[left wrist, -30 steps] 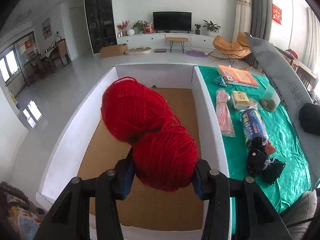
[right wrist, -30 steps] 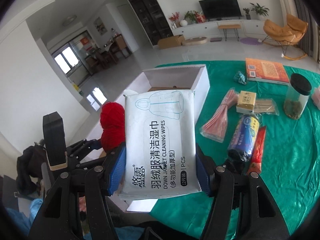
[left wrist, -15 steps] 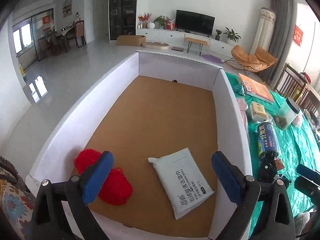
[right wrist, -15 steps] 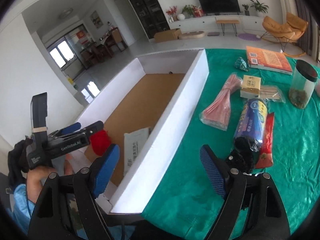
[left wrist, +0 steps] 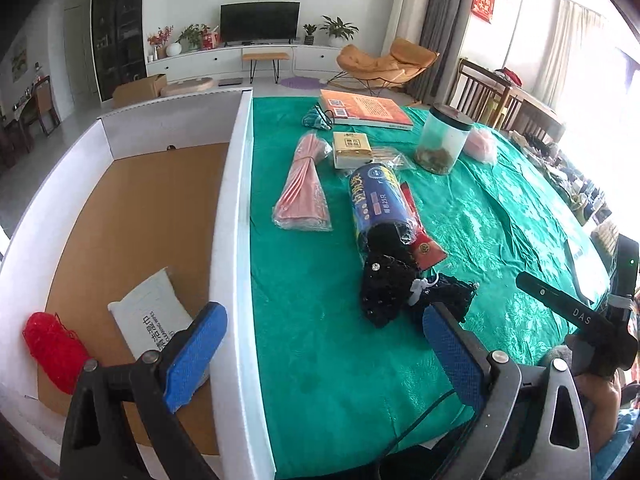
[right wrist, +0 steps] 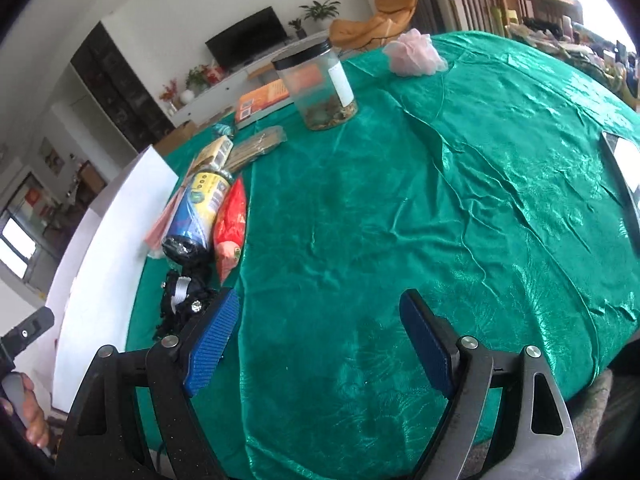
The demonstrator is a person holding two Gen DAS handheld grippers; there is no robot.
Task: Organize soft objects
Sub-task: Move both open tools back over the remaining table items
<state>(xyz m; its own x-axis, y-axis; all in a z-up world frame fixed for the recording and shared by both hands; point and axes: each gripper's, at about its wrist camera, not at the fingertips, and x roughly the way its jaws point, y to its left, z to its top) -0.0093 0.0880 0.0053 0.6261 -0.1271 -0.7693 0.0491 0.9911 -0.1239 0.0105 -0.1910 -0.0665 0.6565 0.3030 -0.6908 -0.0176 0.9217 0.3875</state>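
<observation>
Step in hand: between picks; two soft things already lie in the box, the rest wait on the counter
Box (left wrist: pixel 236 208): white walls, brown floor, at the left edge of the counter (left wrist: pixel 500 216)
Red yarn (left wrist: pixel 54 350): on the box floor, near corner
Wipes pack (left wrist: pixel 154 322): on the box floor, just beside the yarn
Left gripper (left wrist: pixel 320 354): fingers wide apart, nothing between them; it hangs over the box wall and the green cloth
Black lace bundle (left wrist: pixel 386 286): on the cloth, nearest soft thing, ahead of the left gripper
Pink packet (left wrist: pixel 304 190): near the box wall, beyond the lace
Blue roll (left wrist: pixel 378 200): touching the lace at its near end, red packet (left wrist: pixel 420 236) against it
Right gripper (right wrist: pixel 320 344): fingers wide apart, empty, over bare cloth
Pink bath puff (right wrist: pixel 414 54): far side, well apart from both grippers
Next move, judged: lower onto the lace, close on its bulk, lift over the wall
In the way: roll and red packet crowd the lace; jar (right wrist: pixel 318 82) stands before the puff; loose lace may snag
</observation>
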